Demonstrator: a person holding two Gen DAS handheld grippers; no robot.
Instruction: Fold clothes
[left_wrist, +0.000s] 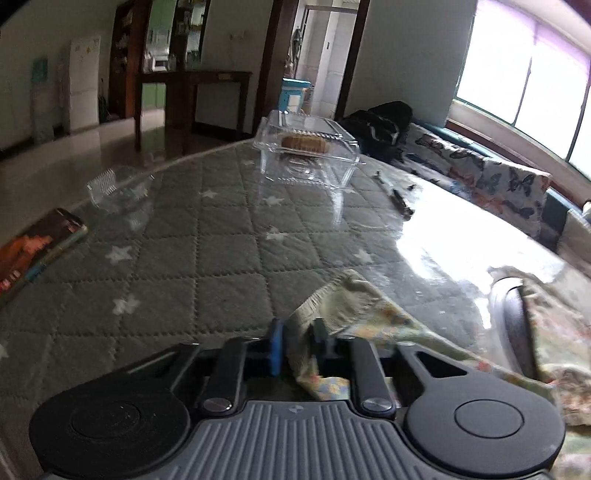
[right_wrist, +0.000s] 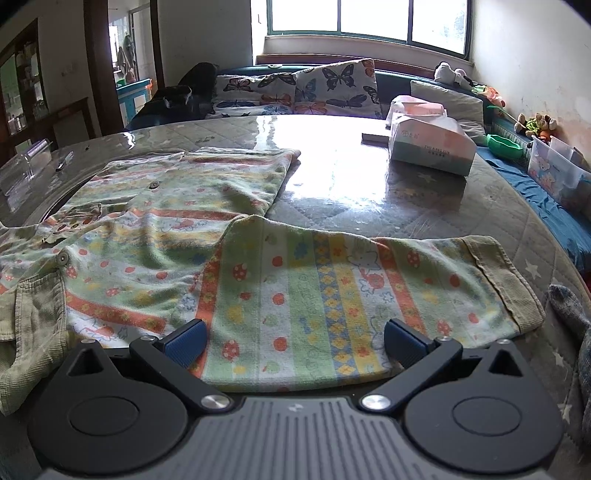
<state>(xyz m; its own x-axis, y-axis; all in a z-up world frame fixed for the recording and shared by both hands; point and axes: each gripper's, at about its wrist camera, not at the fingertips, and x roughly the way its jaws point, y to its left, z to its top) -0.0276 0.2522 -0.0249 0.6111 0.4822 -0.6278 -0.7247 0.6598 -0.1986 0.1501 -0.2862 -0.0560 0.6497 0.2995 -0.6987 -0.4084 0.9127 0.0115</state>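
Note:
A small patterned garment with green, orange and yellow stripes and buttons lies spread on the round table. One sleeve stretches right, ending in a ribbed olive cuff. My right gripper stands open just above the sleeve, one blue pad on each side. In the left wrist view my left gripper is shut on a cuffed edge of the garment, lifted off the quilted, glass-covered table.
A clear plastic box with food stands at the far side, a book at the left edge. Tissue packs sit at the right rear. A butterfly-print sofa lies beyond the table, and a grey cloth at the right edge.

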